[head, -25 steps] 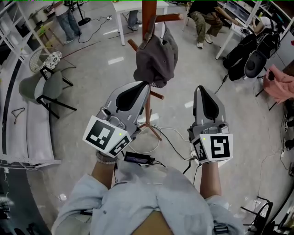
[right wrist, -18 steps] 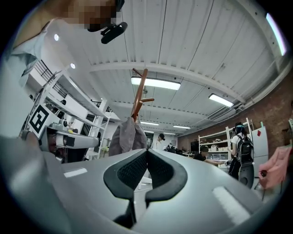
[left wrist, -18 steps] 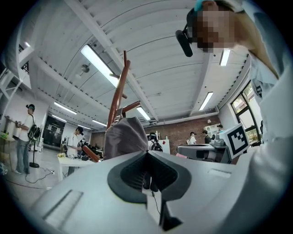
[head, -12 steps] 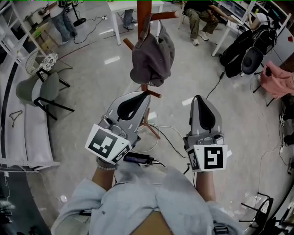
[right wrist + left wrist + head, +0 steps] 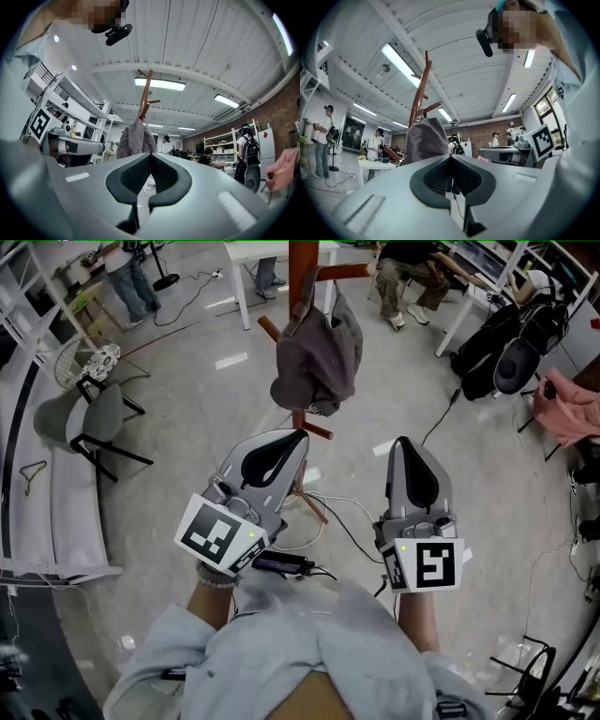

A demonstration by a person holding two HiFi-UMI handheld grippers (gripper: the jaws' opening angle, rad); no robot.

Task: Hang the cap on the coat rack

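Where it hangs on the rack (image 5: 302,263), limp grey cap (image 5: 317,357).

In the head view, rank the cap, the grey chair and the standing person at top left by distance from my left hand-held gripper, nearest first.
1. Cap, hanging just ahead of the left hand-held gripper.
2. Grey chair, on the floor off to the left.
3. Standing person, beyond the chair, top left.
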